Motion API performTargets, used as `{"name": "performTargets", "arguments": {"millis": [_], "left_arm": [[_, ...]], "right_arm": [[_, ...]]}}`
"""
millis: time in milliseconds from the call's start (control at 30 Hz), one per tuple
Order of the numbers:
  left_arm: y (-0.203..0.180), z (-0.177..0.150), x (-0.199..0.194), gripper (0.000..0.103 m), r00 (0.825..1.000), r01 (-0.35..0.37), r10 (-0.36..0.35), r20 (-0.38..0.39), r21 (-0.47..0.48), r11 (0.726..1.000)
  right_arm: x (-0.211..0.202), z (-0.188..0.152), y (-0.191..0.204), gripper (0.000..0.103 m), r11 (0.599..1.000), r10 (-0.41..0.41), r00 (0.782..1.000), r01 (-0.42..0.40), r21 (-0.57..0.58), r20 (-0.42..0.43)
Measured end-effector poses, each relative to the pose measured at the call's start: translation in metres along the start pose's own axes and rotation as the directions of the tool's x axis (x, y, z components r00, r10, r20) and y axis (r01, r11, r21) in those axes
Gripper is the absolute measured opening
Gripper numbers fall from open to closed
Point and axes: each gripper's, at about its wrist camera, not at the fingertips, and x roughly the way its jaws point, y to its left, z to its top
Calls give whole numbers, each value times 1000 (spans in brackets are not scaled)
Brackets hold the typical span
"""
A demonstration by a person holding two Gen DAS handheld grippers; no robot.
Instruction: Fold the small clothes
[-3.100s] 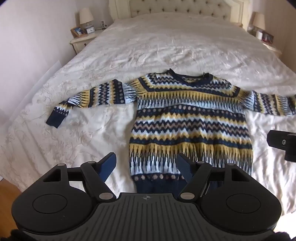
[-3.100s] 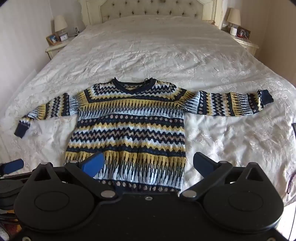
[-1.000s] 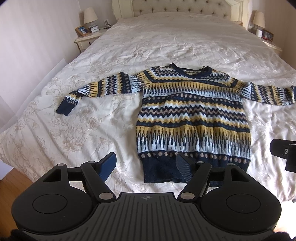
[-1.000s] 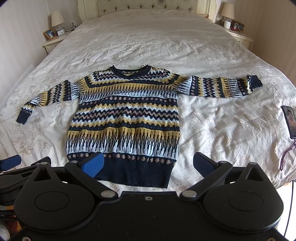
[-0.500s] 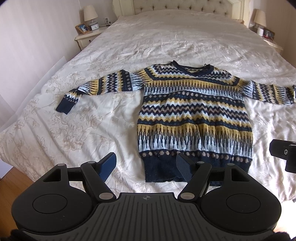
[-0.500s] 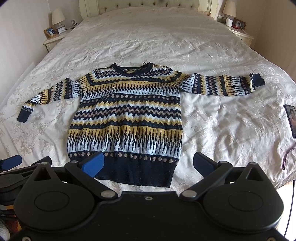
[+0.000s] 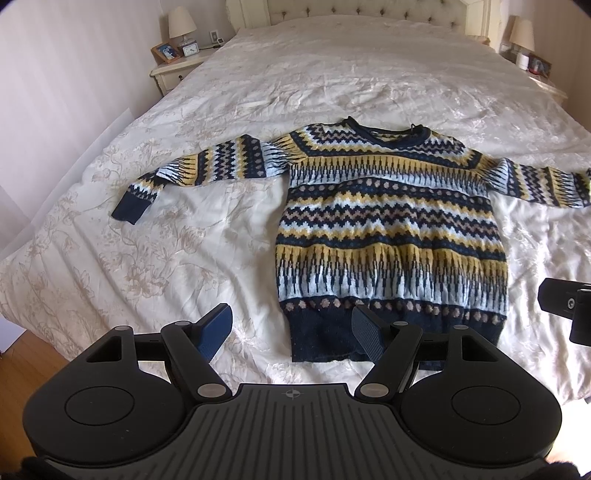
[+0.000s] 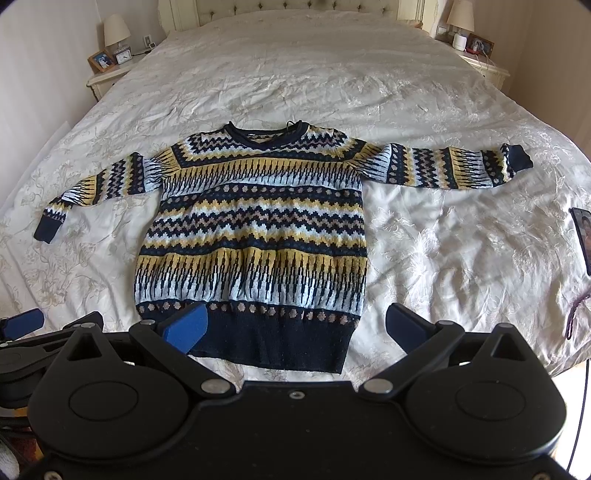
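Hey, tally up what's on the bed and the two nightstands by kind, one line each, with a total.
Sweater: 1
Phone: 1
Lamps: 2
Picture frames: 2
Clock: 1
Total: 7
Smaller bits on the far nightstand are too tiny to sort.

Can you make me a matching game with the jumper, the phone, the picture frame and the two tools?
Things:
1. jumper
2. phone
3. picture frame
4. left tool and right tool

Where or how:
A. on the bedside table
B. spread flat, sleeves out
C. open, holding nothing
D. at the bed's right edge

Pairs: 1-B, 2-D, 3-A, 4-C
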Motion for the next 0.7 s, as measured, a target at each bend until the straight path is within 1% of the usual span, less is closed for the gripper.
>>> {"name": "performTargets", "arguments": {"millis": [567, 700], "left_arm": [[-4, 0, 8, 71, 1000, 5, -5, -23, 1, 1000], [-6, 9, 14, 71, 999, 8, -8, -34, 3, 1000]], "right_arm": [[8, 1, 1, 102, 1000, 3, 1000, -3, 0, -11], [16, 1, -3, 102, 1000, 3, 1000, -2, 5, -23]]}}
